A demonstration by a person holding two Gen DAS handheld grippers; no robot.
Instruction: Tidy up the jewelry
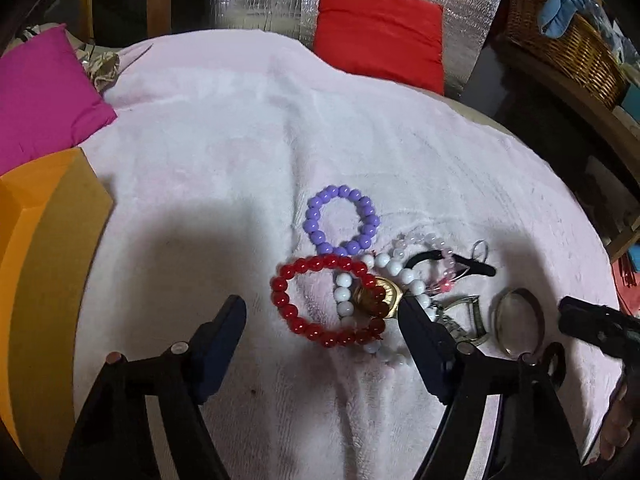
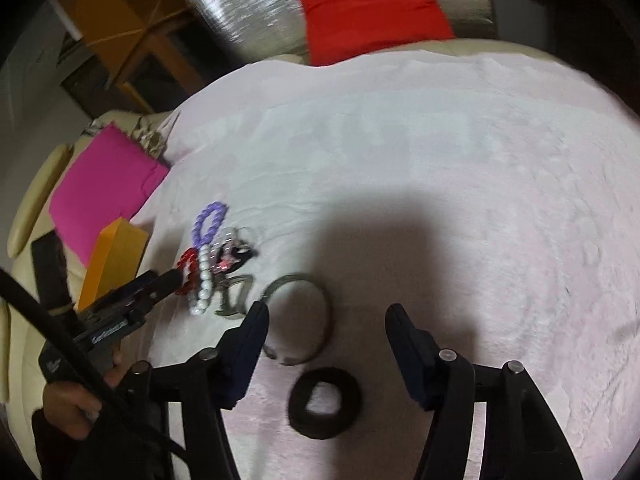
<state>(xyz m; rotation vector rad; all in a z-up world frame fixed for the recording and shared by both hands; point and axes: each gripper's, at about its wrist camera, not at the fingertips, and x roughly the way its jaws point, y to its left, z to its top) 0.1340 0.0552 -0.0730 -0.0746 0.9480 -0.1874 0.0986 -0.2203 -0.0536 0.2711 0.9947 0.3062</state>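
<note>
A pile of jewelry lies on a pale pink towel (image 1: 240, 140). It holds a red bead bracelet (image 1: 294, 320), a purple bead bracelet (image 1: 340, 220), a white bead bracelet (image 1: 344, 292), a gold watch (image 1: 380, 296) and a metal bangle (image 1: 520, 320). My left gripper (image 1: 320, 312) is open just above the red bracelet, fingers either side of it. My right gripper (image 2: 326, 316) is open over the bangle (image 2: 324, 308), with a black hair tie (image 2: 324, 402) below it. The pile also shows in the right wrist view (image 2: 208, 264), with the left gripper (image 2: 152, 284) reaching into it.
An orange box (image 1: 44, 260) stands at the towel's left edge, next to a magenta cushion (image 1: 44, 96). A red cushion (image 1: 380, 40) leans against silver foil at the back. A wicker basket (image 1: 560, 44) sits on a shelf at the right.
</note>
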